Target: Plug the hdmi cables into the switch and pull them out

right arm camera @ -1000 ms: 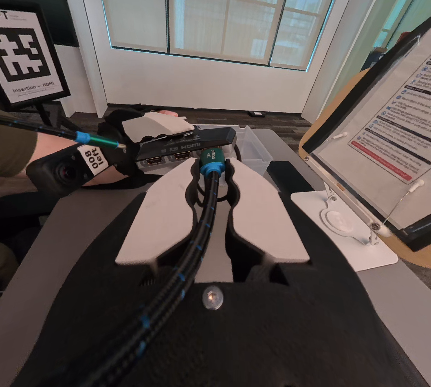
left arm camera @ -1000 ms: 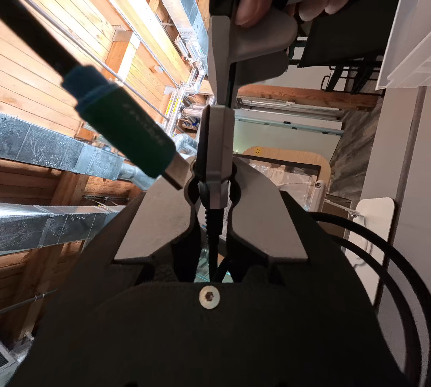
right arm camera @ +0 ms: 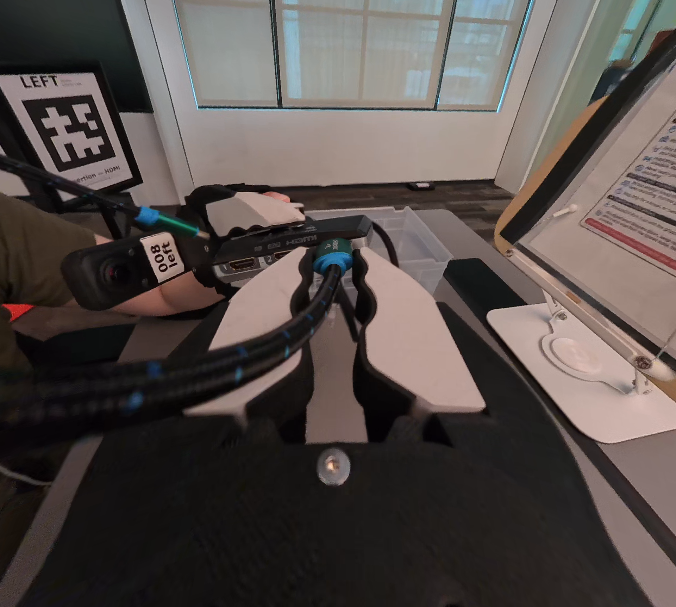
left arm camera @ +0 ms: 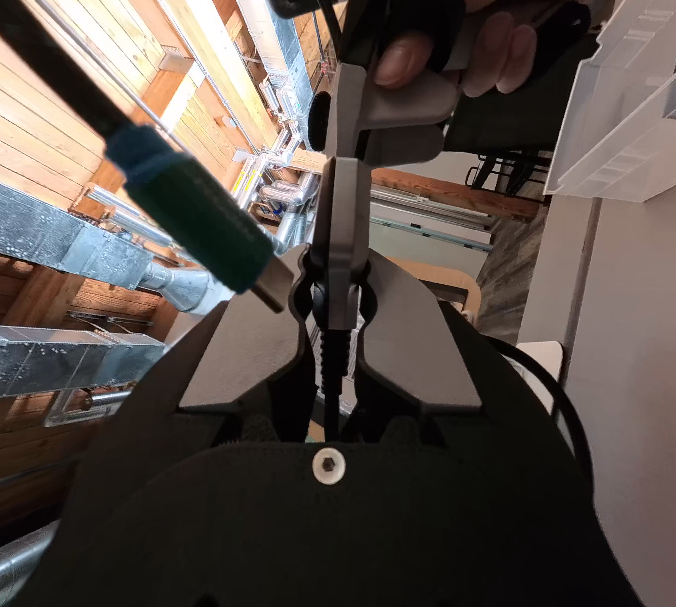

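The left tool [right arm camera: 256,219] is clamping the switch [right arm camera: 292,240]; the right tool [right arm camera: 331,260] is gripping the green plug [right arm camera: 333,251], lining it up for a straight push into a port.

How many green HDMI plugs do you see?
2. One plug sits between the right tool's fingers at the switch; the other hangs unplugged beside the left tool. More may be hidden.

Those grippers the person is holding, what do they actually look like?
Each gripper, right and left, has a matte black body, one silver screw and two pale grey wedge-shaped fingers. The left carries a black camera with a white numbered sticker. The person wears an olive sleeve and black finger straps.
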The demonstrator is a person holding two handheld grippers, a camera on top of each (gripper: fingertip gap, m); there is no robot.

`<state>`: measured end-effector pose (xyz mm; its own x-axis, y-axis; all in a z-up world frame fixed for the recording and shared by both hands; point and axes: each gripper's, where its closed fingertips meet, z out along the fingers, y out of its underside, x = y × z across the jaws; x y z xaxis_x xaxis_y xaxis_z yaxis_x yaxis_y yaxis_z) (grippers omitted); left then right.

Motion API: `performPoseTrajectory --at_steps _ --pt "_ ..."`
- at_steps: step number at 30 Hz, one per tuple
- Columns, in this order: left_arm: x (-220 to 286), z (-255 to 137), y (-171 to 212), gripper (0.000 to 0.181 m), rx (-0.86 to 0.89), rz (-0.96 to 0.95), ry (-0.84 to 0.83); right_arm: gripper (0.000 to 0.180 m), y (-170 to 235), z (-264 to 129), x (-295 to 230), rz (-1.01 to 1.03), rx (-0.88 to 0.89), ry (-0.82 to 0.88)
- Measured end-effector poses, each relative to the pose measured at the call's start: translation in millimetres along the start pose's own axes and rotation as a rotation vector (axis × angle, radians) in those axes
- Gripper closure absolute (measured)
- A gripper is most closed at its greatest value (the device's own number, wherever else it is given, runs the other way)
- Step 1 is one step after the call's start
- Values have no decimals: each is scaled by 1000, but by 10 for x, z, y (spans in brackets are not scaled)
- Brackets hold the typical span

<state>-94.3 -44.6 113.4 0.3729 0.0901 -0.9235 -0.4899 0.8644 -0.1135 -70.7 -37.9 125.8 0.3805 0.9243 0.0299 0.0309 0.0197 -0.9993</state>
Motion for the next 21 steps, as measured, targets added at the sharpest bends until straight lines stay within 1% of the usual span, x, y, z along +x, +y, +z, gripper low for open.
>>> performPoseTrajectory --at_steps 1,3,4,6,9,12,14,17,21 --pt "32 35 62 160 -22 -4 17 158 18 7 66 -17 9 20" --pt "179 94 215 160 -64 -22 77 157 197 -9 225 -57 -71 57" --pt "255 115 318 159 -100 -26 95 157 292 -80 345 -61 -119 100" --pt "386 136 520 160 -164 -1 125 157 460 -385 592 -69 -206 190" --pt "598 151 742 160 -251 47 209 158 606 -1053 873 16 -286 340" --pt "991 124 848 159 -282 133 361 158 556 -1603 979 67 -250 469" --pt "1316 73 897 159 -280 202 460 158 435 -1834 990 45 -181 530" --pt "1763 -19 998 160 -306 291 588 160 253 -1986 908 12 -92 540" --pt "2026 -79 1060 162 -328 332 663 162 111 -2013 837 -42 -42 541"
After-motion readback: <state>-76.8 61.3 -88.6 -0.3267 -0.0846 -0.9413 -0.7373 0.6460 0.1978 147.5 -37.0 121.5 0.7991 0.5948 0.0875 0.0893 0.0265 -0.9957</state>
